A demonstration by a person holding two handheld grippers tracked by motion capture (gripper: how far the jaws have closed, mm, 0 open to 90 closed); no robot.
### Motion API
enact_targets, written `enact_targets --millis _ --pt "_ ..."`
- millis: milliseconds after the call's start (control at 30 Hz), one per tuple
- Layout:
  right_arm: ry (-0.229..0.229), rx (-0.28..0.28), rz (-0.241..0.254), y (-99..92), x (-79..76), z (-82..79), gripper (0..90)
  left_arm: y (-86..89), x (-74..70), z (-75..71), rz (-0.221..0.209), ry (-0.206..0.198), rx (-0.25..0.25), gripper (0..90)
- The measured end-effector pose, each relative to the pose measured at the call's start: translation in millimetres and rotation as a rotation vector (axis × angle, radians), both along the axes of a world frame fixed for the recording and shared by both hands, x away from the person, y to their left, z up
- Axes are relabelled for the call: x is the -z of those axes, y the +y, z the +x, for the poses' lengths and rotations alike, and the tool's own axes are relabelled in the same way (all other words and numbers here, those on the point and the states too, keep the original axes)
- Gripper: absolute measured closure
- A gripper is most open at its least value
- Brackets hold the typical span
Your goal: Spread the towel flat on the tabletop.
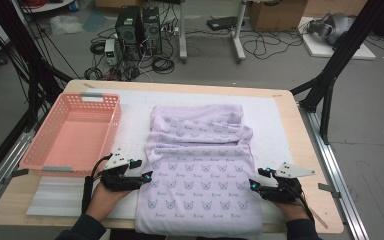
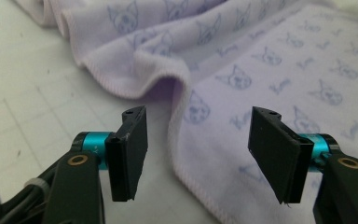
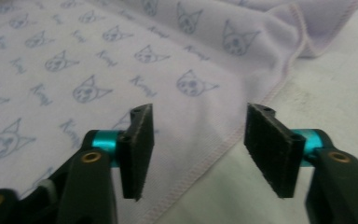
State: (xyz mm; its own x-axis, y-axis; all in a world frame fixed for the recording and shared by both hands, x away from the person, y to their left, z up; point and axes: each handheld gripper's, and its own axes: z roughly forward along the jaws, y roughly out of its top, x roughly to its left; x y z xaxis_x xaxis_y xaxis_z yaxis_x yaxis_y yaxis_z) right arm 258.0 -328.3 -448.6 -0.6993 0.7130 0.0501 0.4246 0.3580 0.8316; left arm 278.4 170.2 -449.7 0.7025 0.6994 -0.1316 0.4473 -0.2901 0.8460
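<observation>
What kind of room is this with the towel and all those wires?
Probably a lab or workshop for recording hand work. Computer towers and tangled cables sit on the bare floor, black frame legs stand around the table, and cardboard boxes wait behind.

Empty pink basket on white mat, left of centre
</observation>
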Motion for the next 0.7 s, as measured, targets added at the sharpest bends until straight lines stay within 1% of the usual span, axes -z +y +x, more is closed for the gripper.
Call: enact_targets --millis 67,133,167,200,233,267,300,333,367,400,433,467,500,567,633,700 --pt "0.015 -0.008 -0.026 3.4 0.4 -1.9 47.0 0.2 0.7 -4.1 0.025 0.011 0.006 42.0" --pt "0.026 -0.013 -0.043 5.4 1.0 -4.3 48.3 0.3 1.0 -7.2 0.047 0.024 0.014 44.2" --pt "0.03 -0.017 -0.058 6.0 1.4 -5.1 50.8 -0.3 1.6 -8.2 0.062 0.03 0.014 45.0" --pt "0.045 -0.014 -0.083 7.6 2.4 -5.9 53.3 -1.8 2.2 -8.8 0.08 0.035 0.023 46.8" --pt "0.048 -0.013 -0.109 9.9 3.1 -5.9 54.4 -4.5 2.4 -9.5 0.11 0.027 0.03 49.4" --pt "0.054 -0.009 -0.107 10.5 2.8 -6.3 56.3 -7.5 2.4 -11.6 0.137 0.009 0.024 50.7" --pt "0.061 -0.002 -0.099 9.9 3.1 -6.2 58.1 -8.9 2.3 -13.1 0.155 -0.004 0.028 51.6" --pt "0.07 0.007 -0.092 9.8 3.0 -6.7 61.5 -9.4 2.2 -14.2 0.151 -0.006 0.031 53.8" --pt "0.075 0.015 -0.083 9.7 2.9 -7.1 69.2 -9.9 2.3 -15.4 0.147 -0.007 0.041 61.9" --pt "0.083 0.008 -0.073 9.2 2.9 -7.7 76.7 -10.8 2.1 -16.8 0.145 -0.007 0.062 70.3" --pt "0.094 0.0 -0.061 9.2 2.9 -8.3 84.2 -13.5 2.0 -19.5 0.143 -0.009 0.065 82.0" --pt "0.095 0.002 -0.06 10.5 2.9 -10.0 85.6 -15.1 1.7 -21.5 0.156 -0.015 0.055 86.0" --pt "0.087 0.004 -0.069 11.5 2.7 -11.6 86.1 -14.2 1.4 -21.4 0.149 -0.006 0.053 86.7" --pt "0.088 0.004 -0.068 10.6 2.0 -13.9 86.6 -8.9 0.8 -19.3 0.113 0.034 0.057 87.0" --pt "0.098 -0.005 -0.057 6.2 1.9 -17.6 86.7 -2.6 -0.5 -20.2 0.105 0.052 0.056 87.1" --pt "0.102 -0.016 -0.046 1.0 2.1 -22.8 86.7 2.3 -2.1 -22.9 0.105 0.061 0.075 87.1"
